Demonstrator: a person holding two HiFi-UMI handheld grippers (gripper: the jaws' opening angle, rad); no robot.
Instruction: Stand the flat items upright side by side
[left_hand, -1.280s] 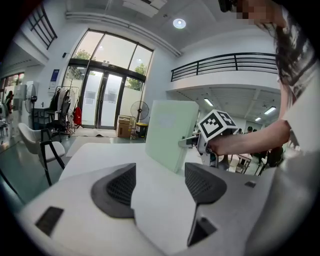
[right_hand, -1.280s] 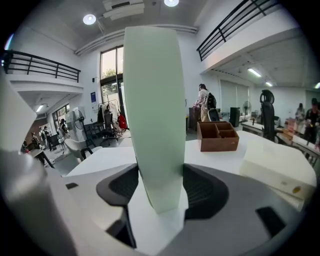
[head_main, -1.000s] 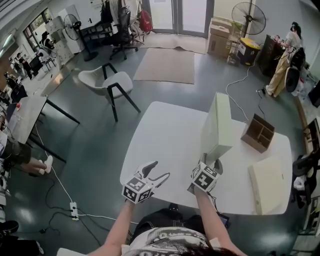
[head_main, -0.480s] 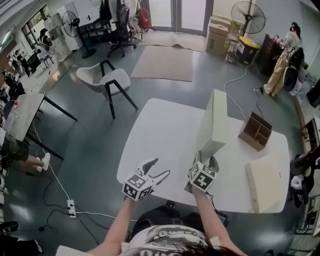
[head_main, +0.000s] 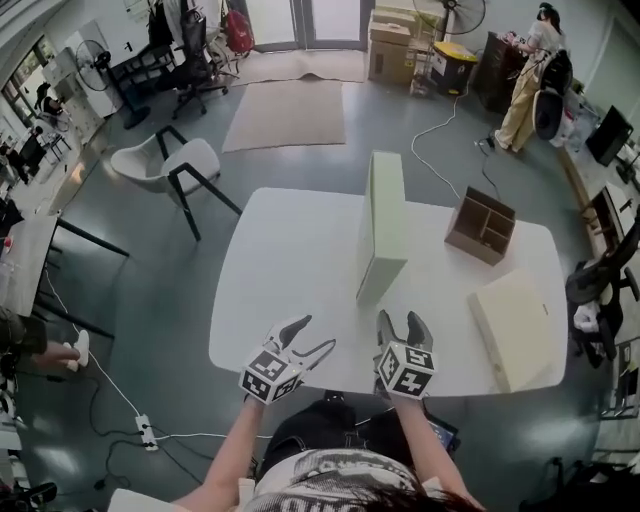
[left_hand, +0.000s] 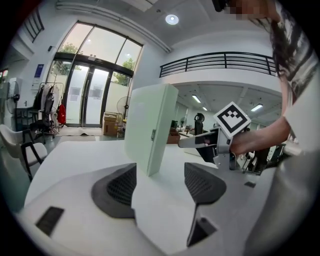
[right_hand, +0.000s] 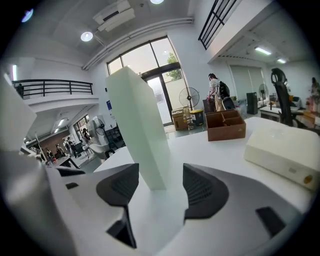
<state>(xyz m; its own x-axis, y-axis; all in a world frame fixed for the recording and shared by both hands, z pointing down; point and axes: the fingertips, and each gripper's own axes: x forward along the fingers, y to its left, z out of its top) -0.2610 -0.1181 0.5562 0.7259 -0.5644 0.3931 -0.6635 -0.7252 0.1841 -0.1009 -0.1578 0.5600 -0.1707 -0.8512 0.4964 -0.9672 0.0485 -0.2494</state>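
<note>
The upright box (head_main: 382, 225) is standing free mid-worktop (head_main: 290, 270), with the left tool (head_main: 312, 337) and right tool (head_main: 401, 322) gaping empty before it. The flat box (head_main: 515, 325), lying to the right, is probably needing lifting next.

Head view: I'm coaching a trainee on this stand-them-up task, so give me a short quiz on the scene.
1. True or false: the pale green box stands upright on the table.
2. The cream box is: A) lying flat, B) upright, C) in a gripper.
3. Which holds something, the left gripper or the right gripper?
Key: 1 true; 2 A; 3 neither, both are open and empty.
</note>
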